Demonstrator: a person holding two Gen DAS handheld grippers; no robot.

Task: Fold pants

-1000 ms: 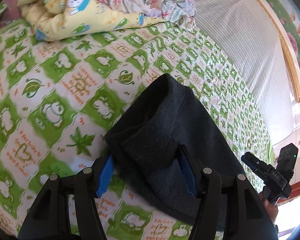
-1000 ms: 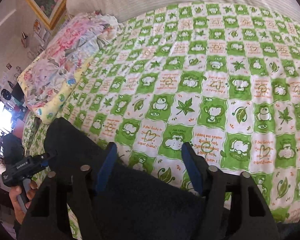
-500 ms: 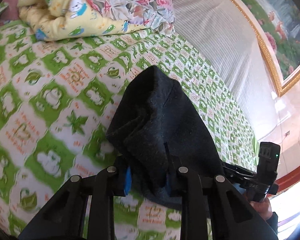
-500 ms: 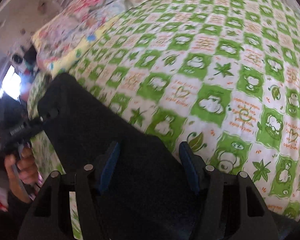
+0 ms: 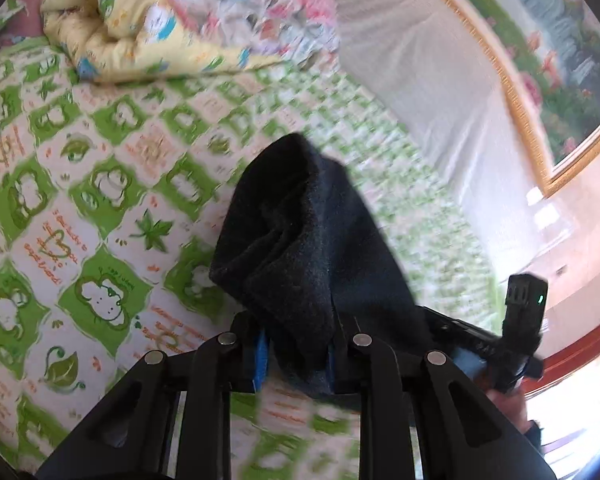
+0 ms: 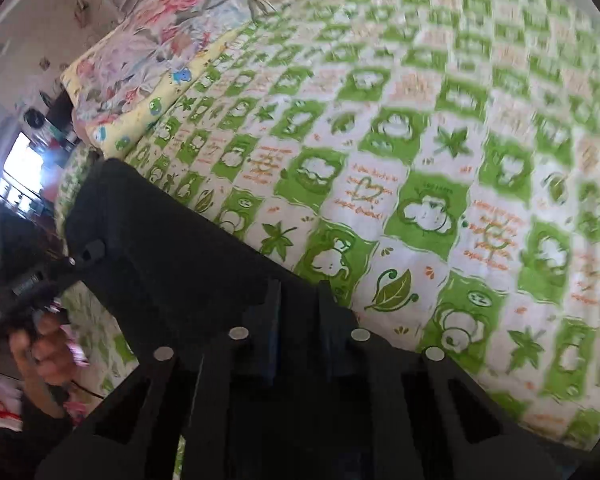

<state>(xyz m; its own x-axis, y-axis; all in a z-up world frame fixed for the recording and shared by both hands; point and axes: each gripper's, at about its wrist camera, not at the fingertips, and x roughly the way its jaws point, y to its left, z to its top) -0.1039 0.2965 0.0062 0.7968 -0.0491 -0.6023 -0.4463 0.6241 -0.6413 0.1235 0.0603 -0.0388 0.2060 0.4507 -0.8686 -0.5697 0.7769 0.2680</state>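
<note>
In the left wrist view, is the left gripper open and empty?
No: the left gripper is shut on a bunched fold of the dark pants, above the green bedsheet.

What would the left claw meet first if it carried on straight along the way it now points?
The dark pants it already grips bunch directly ahead of the left claw; beyond them probably the green-checked bedsheet, though depth is unclear.

One pair of dark pants (image 5: 316, 240). Two grippers: left gripper (image 5: 296, 344), right gripper (image 6: 296, 312). One green patterned bedsheet (image 6: 420, 160). One folded floral quilt (image 5: 204, 20). One framed painting (image 5: 540, 60). One striped headboard (image 5: 420, 80).
</note>
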